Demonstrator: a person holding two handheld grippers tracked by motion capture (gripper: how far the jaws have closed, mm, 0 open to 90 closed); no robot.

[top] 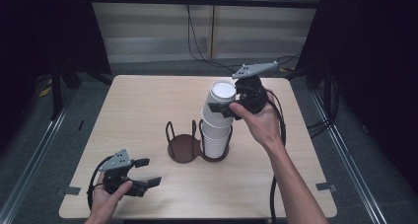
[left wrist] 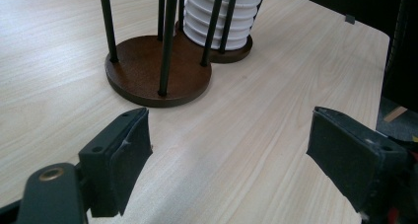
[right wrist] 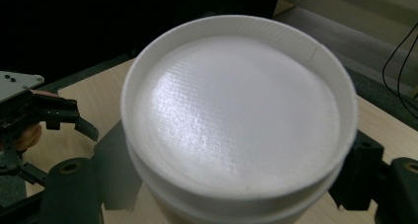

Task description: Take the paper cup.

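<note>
The light wooden desk (top: 148,105) spans the middle of the high view, with dark floor around it. At centre frame stands a dark holder (top: 185,144) of two round bases ringed by upright rods: the left bay is bare, the right bay carries a stack of upturned white paper cups (top: 215,135). Above that stack, right of centre, the top cup (top: 220,103) is pinched by the right claw (top: 227,108), one jaw on each side of its wall just under the raised bottom rim; in the right gripper view the cup's flat bottom (right wrist: 236,115) lies across the centre, with the jaws at its lower left and lower right. The cup appears tilted and at least partly raised from the stack, though whether it is fully free cannot be told. At lower left of the high view the left claw (top: 146,171) is spread and holds nothing, resting low over the desk. Judged from this, one cup is being taken off; its transfer, probably to the bare bay, remains undone.
</note>
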